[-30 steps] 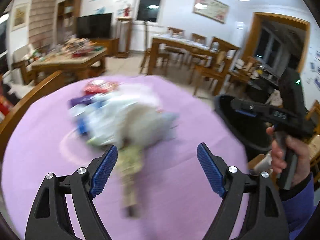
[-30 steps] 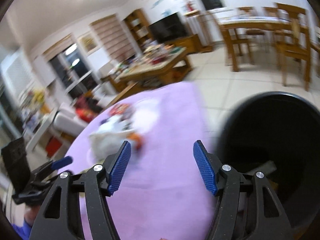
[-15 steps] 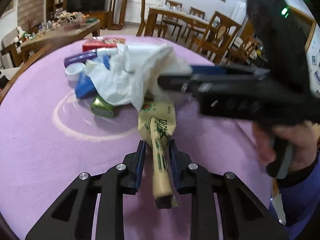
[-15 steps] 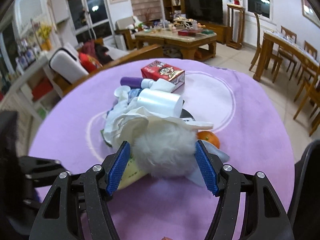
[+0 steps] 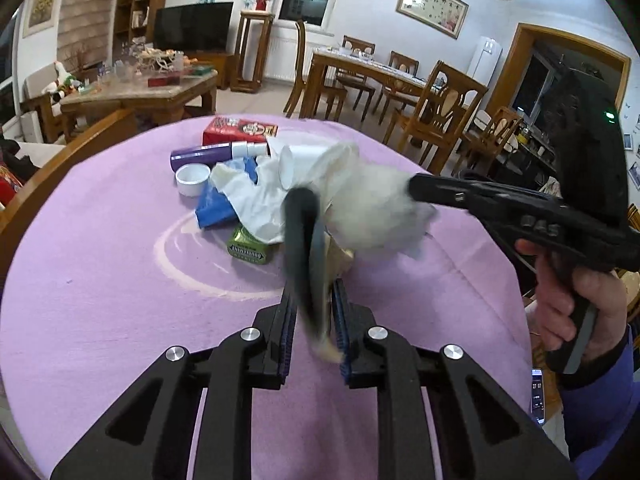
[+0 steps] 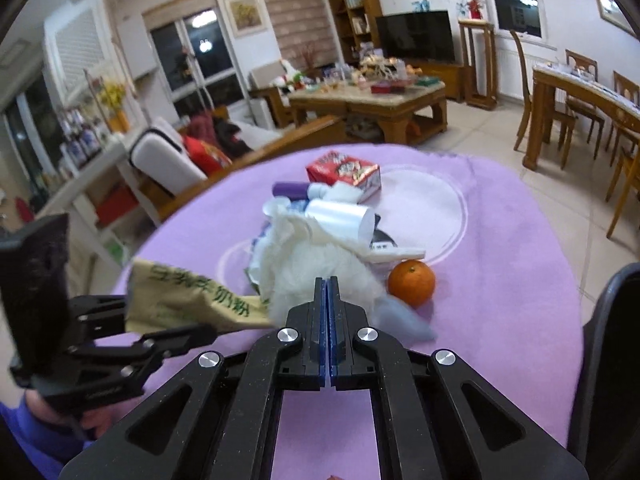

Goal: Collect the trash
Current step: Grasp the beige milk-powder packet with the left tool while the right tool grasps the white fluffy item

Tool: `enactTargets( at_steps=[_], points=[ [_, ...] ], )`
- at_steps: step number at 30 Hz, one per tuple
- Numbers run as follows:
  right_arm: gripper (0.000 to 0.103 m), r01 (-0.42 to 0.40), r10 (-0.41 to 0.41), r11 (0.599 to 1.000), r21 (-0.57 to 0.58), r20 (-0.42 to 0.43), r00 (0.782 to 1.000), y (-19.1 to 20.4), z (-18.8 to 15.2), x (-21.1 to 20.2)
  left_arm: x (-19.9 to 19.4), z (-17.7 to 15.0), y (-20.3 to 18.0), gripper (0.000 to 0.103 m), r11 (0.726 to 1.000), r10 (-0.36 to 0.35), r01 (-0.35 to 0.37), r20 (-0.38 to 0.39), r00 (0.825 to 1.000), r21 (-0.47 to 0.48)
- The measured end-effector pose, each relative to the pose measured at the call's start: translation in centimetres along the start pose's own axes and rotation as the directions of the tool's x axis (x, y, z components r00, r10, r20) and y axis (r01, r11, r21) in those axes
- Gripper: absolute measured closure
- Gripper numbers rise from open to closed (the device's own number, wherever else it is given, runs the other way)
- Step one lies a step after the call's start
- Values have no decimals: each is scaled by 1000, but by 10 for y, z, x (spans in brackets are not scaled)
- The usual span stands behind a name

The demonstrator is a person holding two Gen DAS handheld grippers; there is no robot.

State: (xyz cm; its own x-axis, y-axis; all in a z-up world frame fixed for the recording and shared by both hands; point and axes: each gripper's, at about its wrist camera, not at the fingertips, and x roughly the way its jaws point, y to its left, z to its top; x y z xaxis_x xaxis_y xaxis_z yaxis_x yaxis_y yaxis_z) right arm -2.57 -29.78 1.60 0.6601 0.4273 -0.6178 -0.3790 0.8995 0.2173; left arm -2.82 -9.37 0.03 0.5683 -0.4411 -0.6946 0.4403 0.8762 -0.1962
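jaws clamp wrapper (image 6: 188,300) — fluff (image 5: 372,208)

The right hand-held gripper (image 6: 328,292) has now closed on the white fluff (image 6: 316,276), open half a second ago.
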Motion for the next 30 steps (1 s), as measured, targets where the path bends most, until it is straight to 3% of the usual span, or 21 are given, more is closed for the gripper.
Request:
enactTargets(
  at_steps=[5,10,14,15,16,17,18,21,23,24,26,30],
  points=[
    [101,12,-12,1000,5,7,1000,-4,-5,-19,0,0,-3,84,1000,1,-1,-12,1000,6],
    [98,-8,10,1000,16,-69,998,-10,-22,-6,0,-6,-7,83,1000,2,-1,-39,999,24],
    [41,-1,4,1000,28,-93,996,-10,-29,4,3,-5,5,80,999,-24,23,-48,999,-23],
    [39,0,3,999,33,-97,995,-11,-30,6,5,-4,8,70,999,-29,28,-46,998,-32],
    [39,-1,4,999,32,-102,995,-12,-30,9,5,-3,10,61,999,-31,30,-41,999,-41],
    [39,2,1,1000,28,-109,994,-11,-29,13,4,-2,11,45,999,-27,25,-30,999,-43],
    [39,10,-8,1000,19,-118,993,-10,-30,17,4,-1,11,39,999,-20,19,-17,1000,-43],
    [41,35,-34,999,3,-133,990,-10,-29,27,10,2,10,40,999,-32,31,-21,999,-38],
    [53,59,-59,998,-5,-128,990,-11,-28,31,20,1,8,43,1000,-11,10,-61,998,-22],
    [61,66,-67,998,-7,-126,990,-12,-28,31,25,-1,6,53,1000,-5,4,-79,997,-11],
    [67,57,-57,998,-1,-124,991,-13,-28,29,36,-6,6,64,1000,-6,6,-140,990,-2],
    [76,46,-45,999,9,-110,993,-16,-29,23,33,-9,7,70,1000,20,-19,-137,990,8]
  ],
)
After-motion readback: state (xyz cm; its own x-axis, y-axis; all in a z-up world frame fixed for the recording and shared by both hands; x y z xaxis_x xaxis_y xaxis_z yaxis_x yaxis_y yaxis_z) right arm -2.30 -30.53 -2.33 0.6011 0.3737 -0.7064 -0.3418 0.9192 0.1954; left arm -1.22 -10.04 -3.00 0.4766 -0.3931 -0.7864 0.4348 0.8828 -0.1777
